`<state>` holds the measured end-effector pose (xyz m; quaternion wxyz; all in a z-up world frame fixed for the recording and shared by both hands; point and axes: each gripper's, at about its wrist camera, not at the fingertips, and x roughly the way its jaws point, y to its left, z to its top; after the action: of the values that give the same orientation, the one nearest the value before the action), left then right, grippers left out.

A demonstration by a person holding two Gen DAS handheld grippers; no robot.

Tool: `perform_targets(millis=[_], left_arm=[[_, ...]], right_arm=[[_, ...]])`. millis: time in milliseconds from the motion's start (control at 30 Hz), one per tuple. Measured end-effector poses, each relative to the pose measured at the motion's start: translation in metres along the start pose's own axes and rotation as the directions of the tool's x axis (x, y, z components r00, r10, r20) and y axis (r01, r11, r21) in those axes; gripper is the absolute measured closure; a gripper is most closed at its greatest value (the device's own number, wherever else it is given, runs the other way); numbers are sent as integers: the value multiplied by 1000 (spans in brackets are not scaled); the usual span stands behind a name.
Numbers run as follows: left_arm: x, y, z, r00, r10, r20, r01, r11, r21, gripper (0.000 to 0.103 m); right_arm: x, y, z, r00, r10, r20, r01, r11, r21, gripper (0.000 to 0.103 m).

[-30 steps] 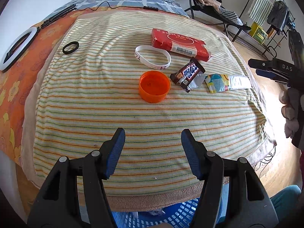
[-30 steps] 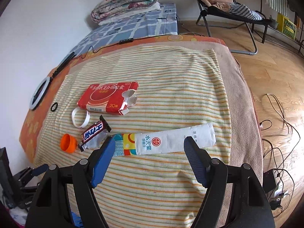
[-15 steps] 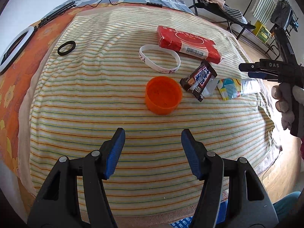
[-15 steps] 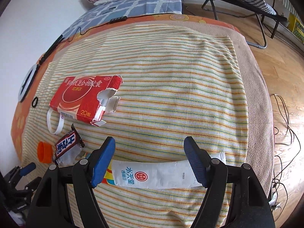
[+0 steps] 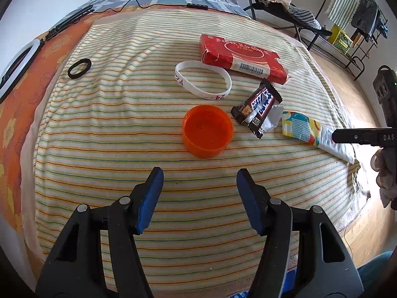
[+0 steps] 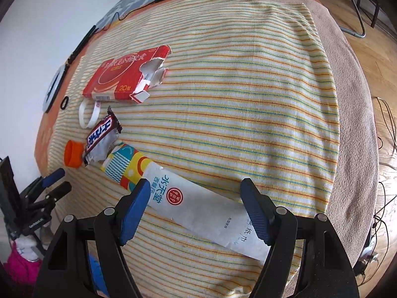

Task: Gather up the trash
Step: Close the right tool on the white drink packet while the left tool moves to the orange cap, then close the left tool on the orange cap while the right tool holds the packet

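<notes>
Closer now than a second ago: both grippers advanced over the striped yellow-and-white blanket [image 5: 104, 114], right one from hovering short of the long wrapper to straddling it.

Far left in the left wrist view, white ring light [image 5: 15, 67] on orange floral cloth, then small black rubber ring [image 5: 79, 65] lying flat. Further right, white silicone wristband [image 5: 203, 80] touching torn red cardboard box [image 5: 242, 58]. Below those, round orange plastic cap [image 5: 208, 131], open side up, just ahead of left gripper [image 5: 199, 191], jaws spread wide, holding nothing, apart from the cap. Right of the cap, dark brown torn candy-bar wrapper [image 5: 258, 108], nearly touching long white paper wrapper with colourful patterned end [image 5: 301, 129].

From the right wrist view: same row seen sideways, cap at left, candy wrapper overlapping the patterned end. Right gripper [image 6: 196, 204] spread open, blue pads [image 6: 137, 204] on either side of the white wrapper's middle, not closed on it; contact with paper unclear.
</notes>
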<state>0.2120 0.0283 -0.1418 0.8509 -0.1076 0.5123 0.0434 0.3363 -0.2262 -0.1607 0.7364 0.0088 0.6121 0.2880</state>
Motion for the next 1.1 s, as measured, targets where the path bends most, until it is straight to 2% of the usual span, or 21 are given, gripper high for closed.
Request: perform_targets(millis=[100, 233, 400, 633, 733, 800, 933, 967, 1033, 1067, 1100], left_arm=[[2, -1, 3, 1000, 7, 6, -7, 1000, 5, 40], [6, -2, 10, 1000, 25, 10, -25, 1000, 12, 40], [9, -2, 19, 999, 28, 20, -28, 1000, 14, 40], [10, -2, 28, 999, 17, 32, -17, 1000, 8, 40], [11, -2, 30, 999, 11, 38, -12, 1000, 14, 46], [12, -3, 31, 999, -1, 34, 0, 1000, 18, 53], [12, -7, 30, 999, 8, 43, -10, 999, 37, 55], [12, -8, 30, 999, 10, 44, -12, 999, 45, 55], [11, -9, 29, 999, 13, 46, -15, 999, 41, 55], [12, -8, 30, 999, 11, 40, -12, 999, 35, 52], [12, -8, 30, 999, 5, 36, -6, 999, 32, 45]], right_arm=[[-1, 14, -15, 998, 52, -32, -54, 997, -60, 29], [-1, 43, -26, 999, -25, -23, 19, 977, -214, 29], [10, 70, -30, 990, -141, 0, 130, 918, -374, 29], [26, 77, -24, 976, -218, 14, 206, 894, -398, 29], [26, 75, -24, 976, -217, 7, 204, 903, -378, 49], [20, 70, -29, 977, -213, 8, 201, 909, -366, 55], [17, 67, -29, 979, -202, 6, 192, 921, -339, 77], [14, 65, -32, 980, -200, 7, 191, 924, -333, 81], [13, 64, -33, 980, -198, 11, 191, 926, -325, 82], [13, 63, -34, 980, -198, 12, 191, 927, -322, 83], [13, 63, -35, 980, -198, 12, 192, 928, -319, 83]])
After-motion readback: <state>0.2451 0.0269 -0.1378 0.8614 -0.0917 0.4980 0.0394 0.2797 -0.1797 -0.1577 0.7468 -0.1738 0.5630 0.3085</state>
